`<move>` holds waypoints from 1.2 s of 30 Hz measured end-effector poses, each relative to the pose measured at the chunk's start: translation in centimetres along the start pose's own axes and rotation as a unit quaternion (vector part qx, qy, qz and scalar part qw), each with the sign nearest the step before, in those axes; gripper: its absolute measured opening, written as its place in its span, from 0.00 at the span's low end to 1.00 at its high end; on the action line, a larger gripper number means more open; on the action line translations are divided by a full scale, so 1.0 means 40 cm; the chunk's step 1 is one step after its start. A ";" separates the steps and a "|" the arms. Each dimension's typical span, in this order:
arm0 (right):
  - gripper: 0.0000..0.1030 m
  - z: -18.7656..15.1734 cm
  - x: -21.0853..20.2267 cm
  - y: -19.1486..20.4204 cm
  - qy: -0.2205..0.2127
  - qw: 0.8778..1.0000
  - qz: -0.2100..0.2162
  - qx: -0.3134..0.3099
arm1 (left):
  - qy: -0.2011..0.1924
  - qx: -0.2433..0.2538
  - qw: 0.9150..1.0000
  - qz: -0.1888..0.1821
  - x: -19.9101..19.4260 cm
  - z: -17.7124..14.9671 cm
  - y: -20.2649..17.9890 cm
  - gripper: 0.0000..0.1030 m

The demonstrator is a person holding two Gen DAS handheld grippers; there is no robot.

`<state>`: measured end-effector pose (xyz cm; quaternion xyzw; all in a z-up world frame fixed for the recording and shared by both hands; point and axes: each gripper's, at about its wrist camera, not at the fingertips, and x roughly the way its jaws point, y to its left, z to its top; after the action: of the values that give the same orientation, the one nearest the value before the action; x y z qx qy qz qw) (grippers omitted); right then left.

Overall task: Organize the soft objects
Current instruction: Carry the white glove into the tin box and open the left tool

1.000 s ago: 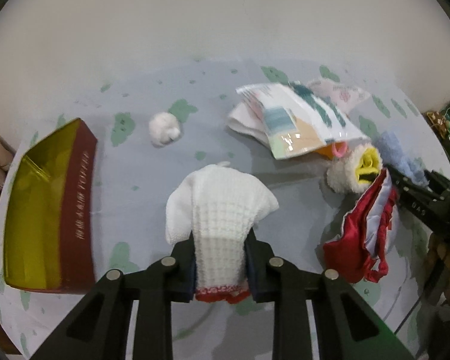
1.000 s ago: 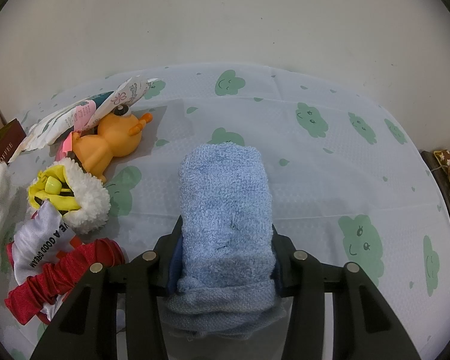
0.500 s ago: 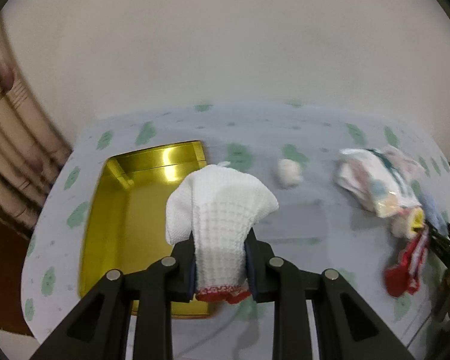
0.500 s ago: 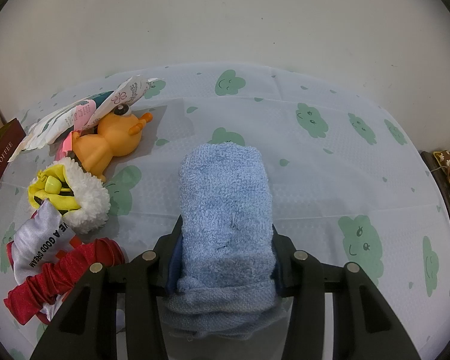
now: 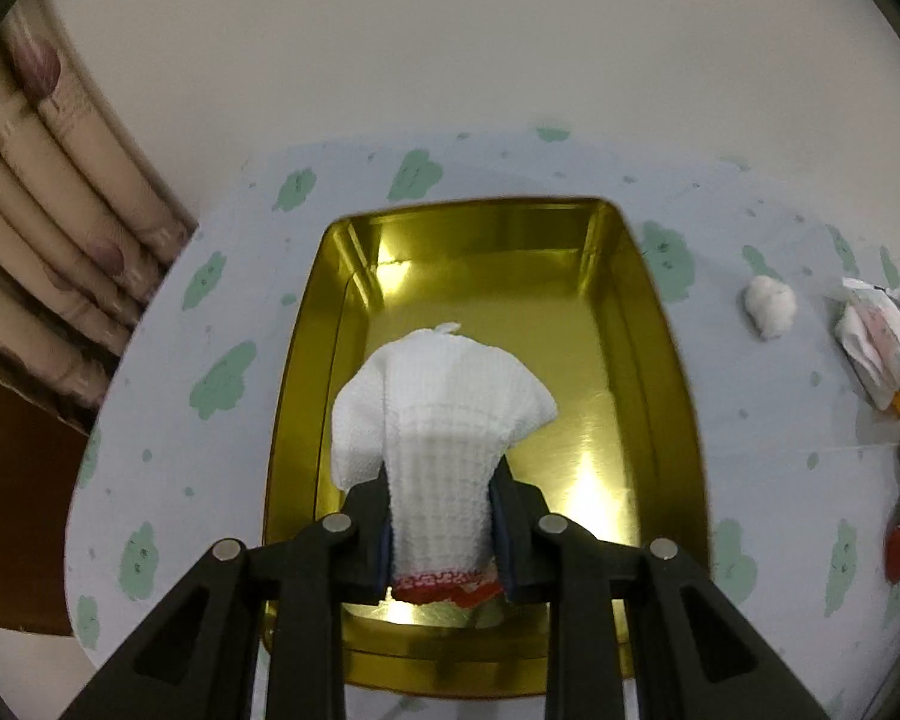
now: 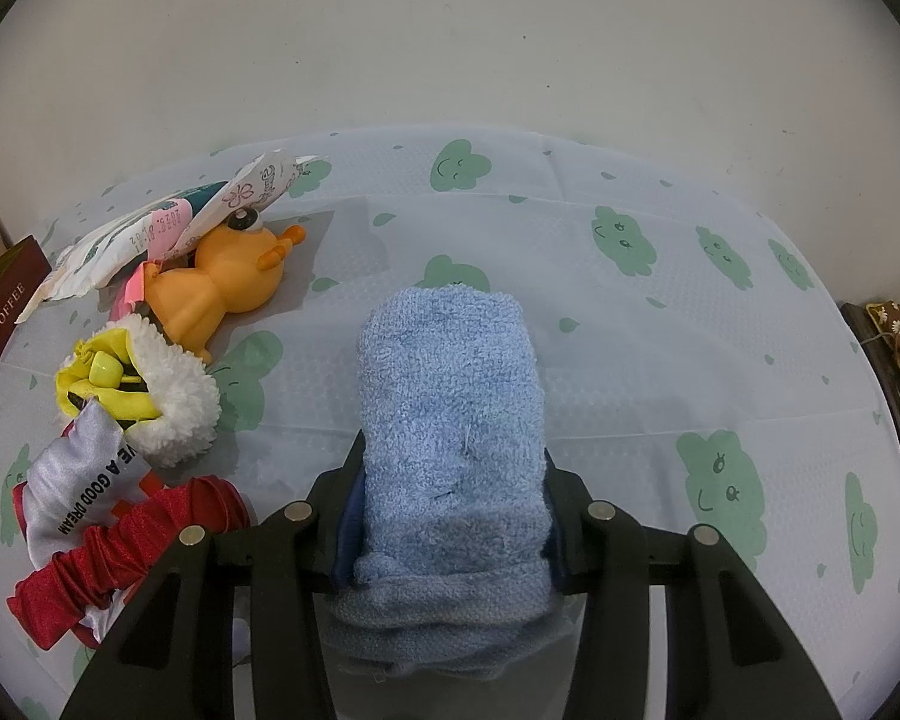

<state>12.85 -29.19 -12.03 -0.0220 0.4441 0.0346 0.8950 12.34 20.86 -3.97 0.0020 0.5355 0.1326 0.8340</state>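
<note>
Pale blue cloth printed with green clouds, spread over the worktop (image 6: 630, 312) and carrying everything else. Gold metal tin (image 5: 624, 312) next in size, rectangular, long axis running away from the left claw (image 5: 441, 516), interior bare. Directly above that tin: left claw pinching a white waffle-weave cloth (image 5: 444, 408) with a red trim at its lower end, cloth hanging over the tin's nearer half, so probably only a release and a short drop needed. Blue terry towel (image 6: 450, 396), rolled, clamped between the pads of the right claw (image 6: 450, 516) over open worktop, tin barely visible at the far left edge of that view, so the left hand far the nearer. Smaller leftovers beside the right claw: red scrunchie (image 6: 120, 546), orange toy (image 6: 228, 282), white fluffy ball (image 5: 768, 303) near the tin.
</note>
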 end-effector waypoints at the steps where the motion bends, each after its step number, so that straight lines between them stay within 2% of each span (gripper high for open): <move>1: 0.42 0.000 0.000 -0.001 0.000 1.000 0.000 0.000 | 0.004 0.000 1.000 0.003 0.009 -0.003 0.002 0.24; 11: 0.43 0.000 0.000 0.002 0.000 1.000 0.000 0.000 | 0.027 -0.002 1.000 0.002 0.072 -0.020 0.037 0.25; 22: 0.43 -0.001 0.000 0.002 0.000 1.000 0.000 0.000 | 0.040 -0.016 0.999 -0.007 0.098 -0.013 0.056 0.33; 29: 0.43 -0.001 -0.001 -0.001 0.000 1.000 -0.001 -0.001 | 0.020 -0.009 1.000 -0.019 0.063 -0.020 0.056 0.35; 36: 0.43 -0.001 -0.001 0.000 0.000 1.000 -0.001 -0.001 | -0.007 -0.024 0.999 -0.040 -0.007 -0.043 0.064 0.35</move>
<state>12.81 -29.18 -12.03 -0.0232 0.4443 0.0342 0.8949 10.14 23.03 -4.06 -0.0384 0.5259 0.1114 0.8424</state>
